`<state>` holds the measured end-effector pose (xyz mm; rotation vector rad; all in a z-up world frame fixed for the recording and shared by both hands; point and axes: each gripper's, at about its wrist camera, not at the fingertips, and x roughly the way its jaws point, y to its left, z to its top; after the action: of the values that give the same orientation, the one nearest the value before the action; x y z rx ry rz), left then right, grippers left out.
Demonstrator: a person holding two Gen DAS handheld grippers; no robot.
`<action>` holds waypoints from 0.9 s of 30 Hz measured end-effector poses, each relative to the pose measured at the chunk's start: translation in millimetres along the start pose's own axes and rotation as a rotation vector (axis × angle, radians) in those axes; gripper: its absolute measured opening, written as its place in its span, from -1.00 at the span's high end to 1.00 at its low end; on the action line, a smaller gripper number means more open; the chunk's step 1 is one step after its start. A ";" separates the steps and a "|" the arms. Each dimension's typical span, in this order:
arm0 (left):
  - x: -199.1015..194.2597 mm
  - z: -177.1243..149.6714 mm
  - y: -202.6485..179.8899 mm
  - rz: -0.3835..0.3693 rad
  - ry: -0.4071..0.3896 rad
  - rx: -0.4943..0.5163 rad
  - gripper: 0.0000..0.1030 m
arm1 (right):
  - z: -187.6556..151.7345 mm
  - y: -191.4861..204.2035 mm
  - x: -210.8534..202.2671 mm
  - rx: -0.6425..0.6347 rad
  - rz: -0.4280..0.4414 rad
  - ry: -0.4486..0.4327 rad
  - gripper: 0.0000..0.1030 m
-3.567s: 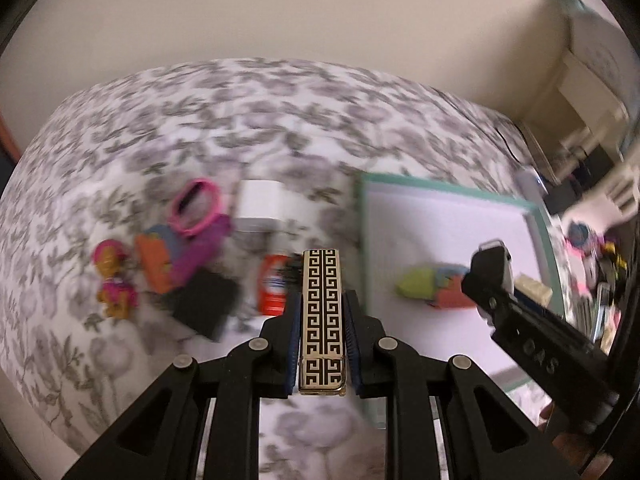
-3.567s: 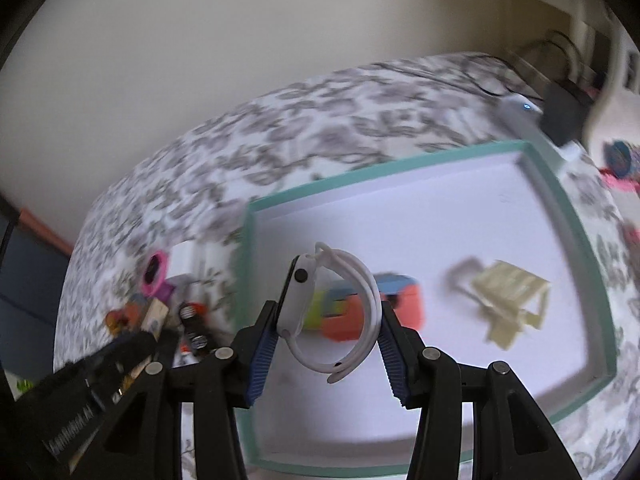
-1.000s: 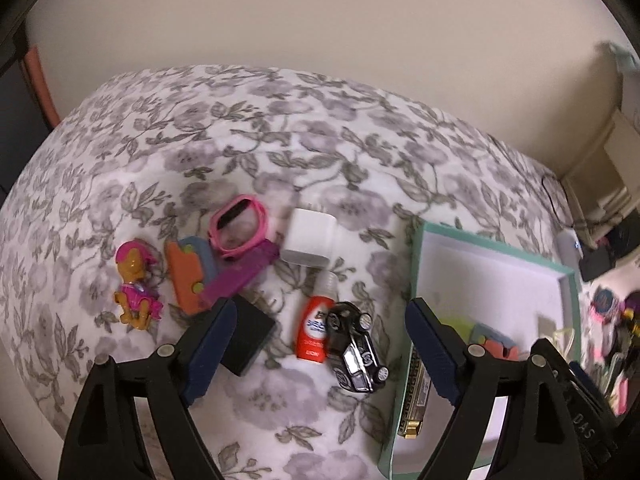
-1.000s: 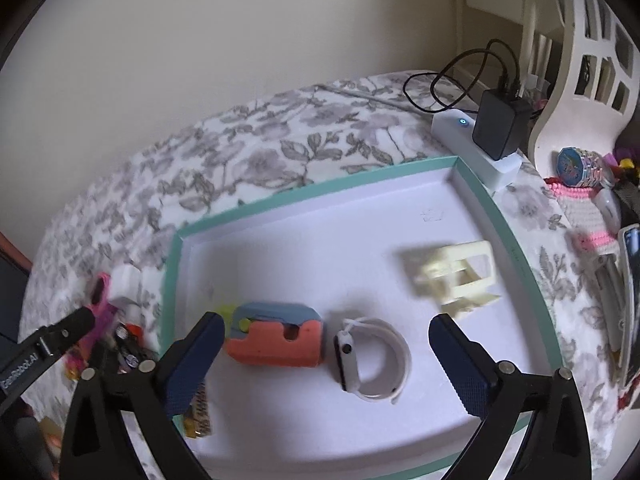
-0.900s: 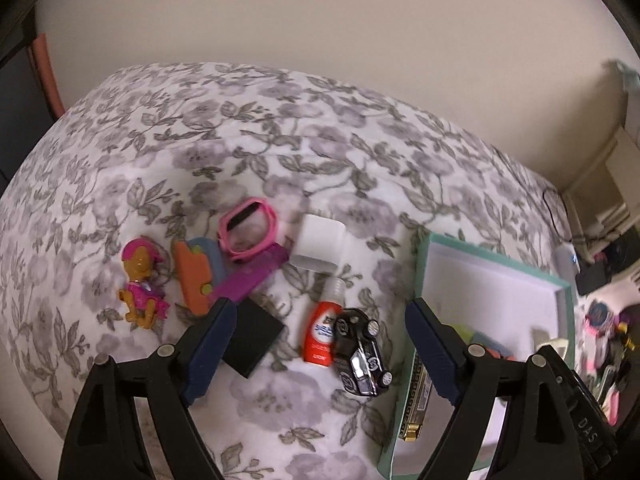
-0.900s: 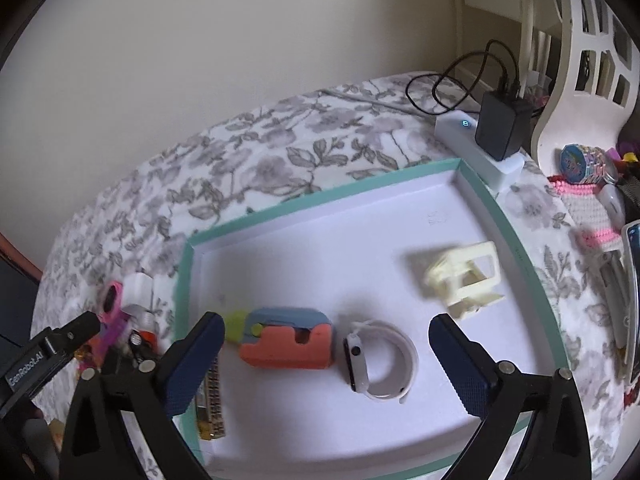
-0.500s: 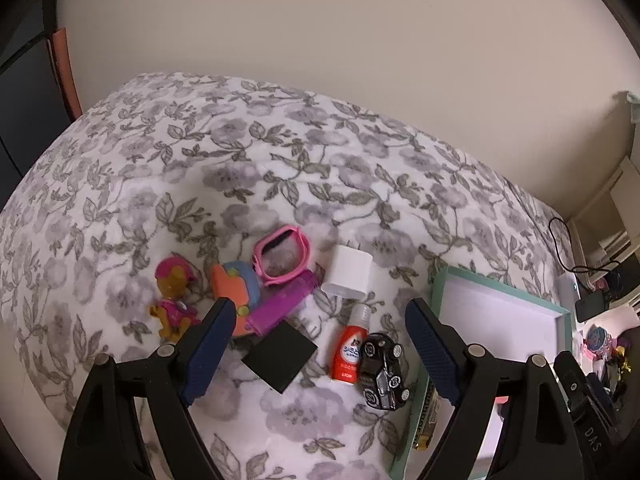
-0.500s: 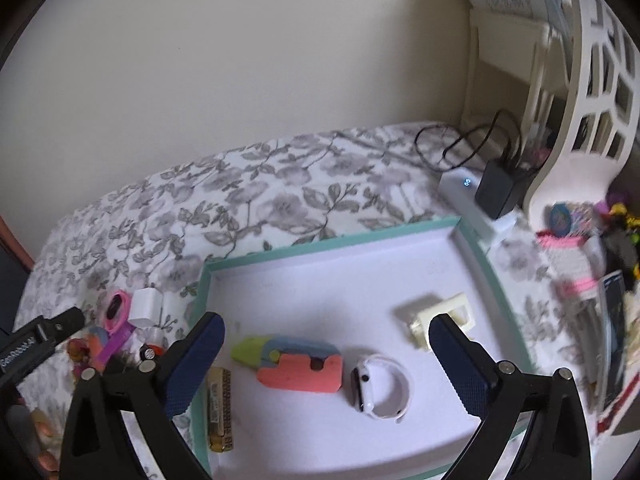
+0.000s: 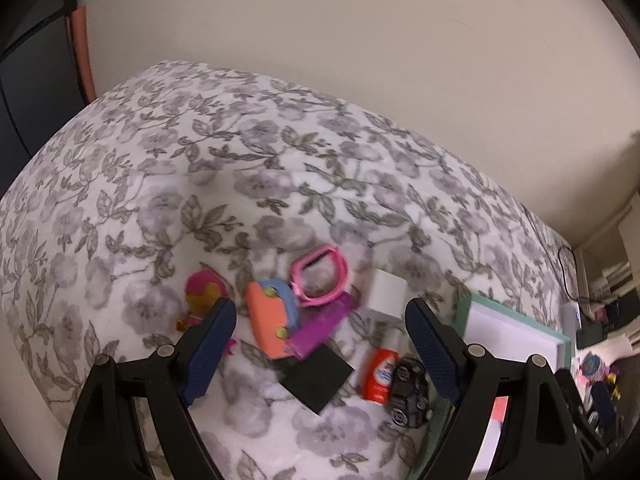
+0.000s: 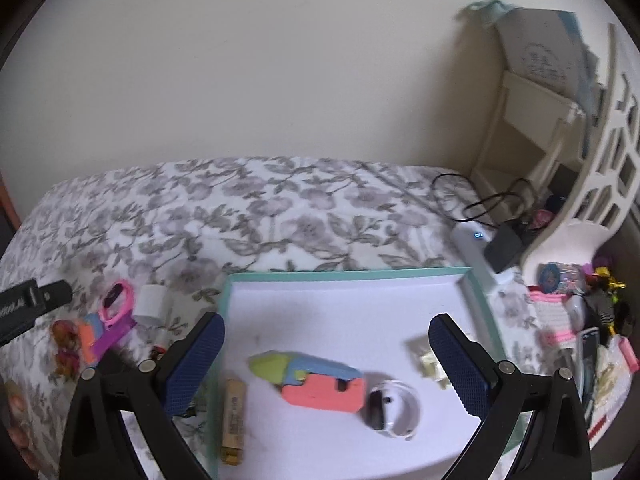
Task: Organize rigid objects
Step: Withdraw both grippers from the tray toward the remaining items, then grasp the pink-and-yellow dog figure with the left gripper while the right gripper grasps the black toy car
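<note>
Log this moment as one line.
left tongs: open, empty | right tongs: open, empty | tray: watch, harmonica inside

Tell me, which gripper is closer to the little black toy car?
Left. The left gripper hangs just above the toy car on the bedspread. The right gripper hovers over the tray, farther away.

The gold case (image 10: 234,420) and white watch (image 10: 394,408), earlier gripped, now lie in the tray (image 10: 348,276), apparently released
</note>
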<state>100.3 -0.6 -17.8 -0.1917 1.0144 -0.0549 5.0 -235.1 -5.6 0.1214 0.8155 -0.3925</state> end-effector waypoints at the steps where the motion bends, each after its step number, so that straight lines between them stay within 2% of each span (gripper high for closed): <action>1: 1.2 3.3 7.3 0.006 -0.005 -0.014 -0.69 | 1.0 1.7 1.5 0.006 0.020 0.005 -1.00; 4: 3.6 10.5 24.4 0.015 -0.026 -0.039 -0.69 | 5.4 4.9 6.6 0.052 0.103 0.019 -1.00; 6: 5.2 15.7 38.7 0.024 -0.042 -0.064 -0.69 | 7.0 11.7 9.1 0.055 0.111 0.018 -1.00; 7: 6.1 17.6 44.0 0.024 -0.048 -0.074 -0.75 | 8.1 16.4 10.6 0.045 0.108 0.018 -1.00; 8: 7.6 19.8 50.3 0.023 -0.052 -0.088 -0.97 | 8.8 23.5 12.6 0.027 0.105 0.022 -1.00; 9: 8.8 21.5 56.1 0.021 -0.055 -0.101 -1.00 | 9.6 28.9 14.2 0.013 0.108 0.025 -1.00; 17: 11.8 30.8 86.9 0.006 -0.096 -0.155 -1.00 | 4.9 84.1 29.7 -0.121 0.165 0.066 -1.00; 22: 29.1 28.8 94.3 0.010 -0.026 -0.148 -1.00 | -7.7 107.4 43.0 -0.181 0.205 0.126 -0.88; 27: 50.4 22.4 98.3 0.014 0.086 -0.148 -1.00 | -20.5 111.7 54.1 -0.195 0.218 0.180 -0.88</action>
<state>141.7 92.1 -66.7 -0.3197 1.1063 0.0251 67.6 -142.8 -64.0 0.0636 1.0023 -0.0959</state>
